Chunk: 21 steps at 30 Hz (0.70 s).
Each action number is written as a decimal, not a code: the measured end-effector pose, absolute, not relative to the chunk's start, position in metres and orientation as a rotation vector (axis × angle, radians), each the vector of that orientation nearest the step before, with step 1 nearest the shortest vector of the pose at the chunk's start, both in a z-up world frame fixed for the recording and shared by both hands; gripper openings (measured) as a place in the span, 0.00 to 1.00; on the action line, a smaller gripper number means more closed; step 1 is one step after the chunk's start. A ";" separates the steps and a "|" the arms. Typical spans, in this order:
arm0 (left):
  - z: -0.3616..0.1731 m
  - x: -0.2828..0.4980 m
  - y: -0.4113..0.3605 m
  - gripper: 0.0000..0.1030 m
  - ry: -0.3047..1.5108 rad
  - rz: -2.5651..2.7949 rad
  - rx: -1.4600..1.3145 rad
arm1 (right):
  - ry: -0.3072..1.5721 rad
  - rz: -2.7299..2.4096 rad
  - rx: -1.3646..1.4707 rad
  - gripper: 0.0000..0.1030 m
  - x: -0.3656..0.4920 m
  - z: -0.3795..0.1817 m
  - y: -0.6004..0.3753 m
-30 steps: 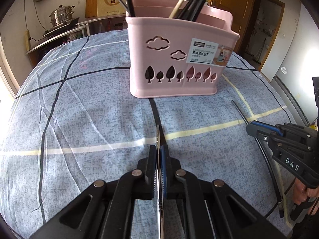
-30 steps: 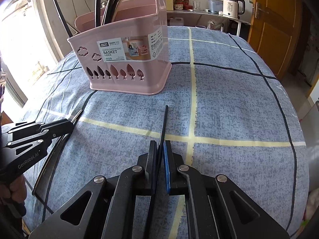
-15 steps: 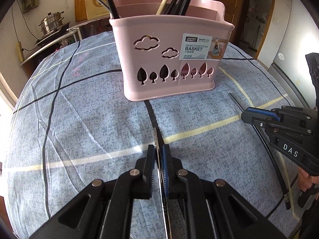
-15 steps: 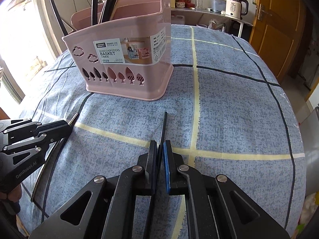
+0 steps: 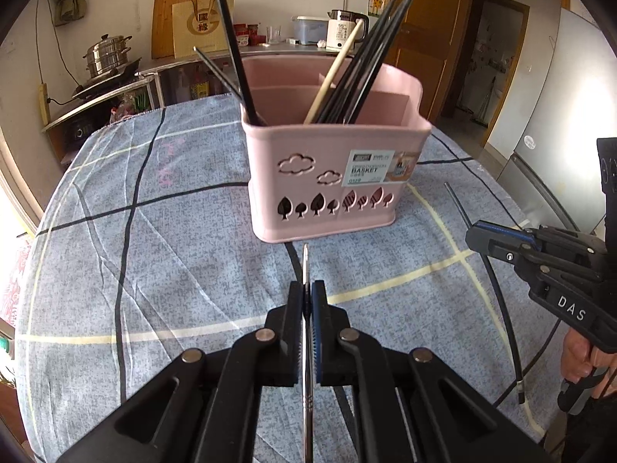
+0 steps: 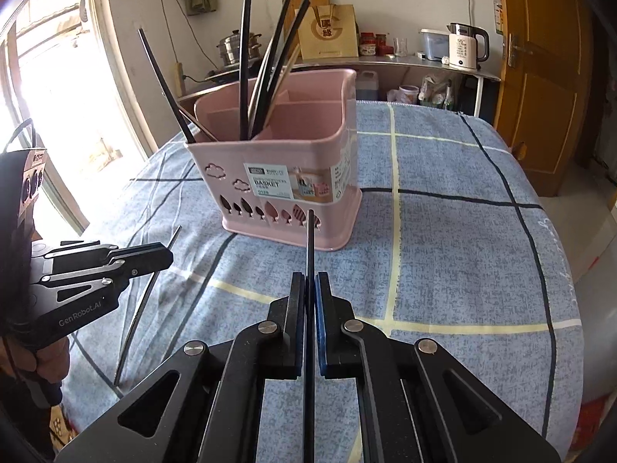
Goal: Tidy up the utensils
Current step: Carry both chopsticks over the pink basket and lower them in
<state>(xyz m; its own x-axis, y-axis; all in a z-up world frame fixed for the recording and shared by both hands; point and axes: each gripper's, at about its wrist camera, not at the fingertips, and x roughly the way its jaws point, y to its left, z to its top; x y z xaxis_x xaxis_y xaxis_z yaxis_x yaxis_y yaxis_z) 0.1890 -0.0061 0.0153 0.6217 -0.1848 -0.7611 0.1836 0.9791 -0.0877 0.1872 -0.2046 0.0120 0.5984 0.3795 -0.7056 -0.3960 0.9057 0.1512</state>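
Pink basket (image 5: 331, 177) stands on the cloth-covered bench (image 5: 173, 254), at 12 o'clock from both tongs and near them. Its rear compartments already hold a bundle of dark chopsticks (image 5: 370, 58), one pale chopstick (image 5: 333, 77) and a couple of dark ones at the 10 o'clock corner, all leaning upright; the front compartment at 2 o'clock in the right view looks empty. Left tongs (image 5: 308, 301) are pinched narrow on a thin metal chopstick (image 5: 305, 266), tip pointing at the basket foot. Right tongs (image 6: 309, 289) are likewise pinched on a black chopstick (image 6: 309, 243), its tip overlapping the basket's lower wall in that view. Both sticks appear lifted clear of the cloth and not yet over the rim. From the left view, another thin pale stick (image 5: 518, 382) seems to lie at 4 o'clock by the bench edge, partly hidden. Judgement: most utensils sorted; two in hand to drop in, perhaps one more left.
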 end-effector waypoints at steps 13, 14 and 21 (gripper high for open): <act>0.085 0.174 0.006 0.05 0.728 -0.249 -0.031 | 0.655 0.477 0.004 0.05 0.165 0.072 -0.211; 0.088 0.173 0.007 0.05 0.720 -0.249 -0.031 | 0.645 0.479 0.004 0.05 0.164 0.075 -0.212; 0.102 0.166 0.010 0.05 0.690 -0.256 -0.034 | 0.594 0.484 0.013 0.05 0.155 0.091 -0.214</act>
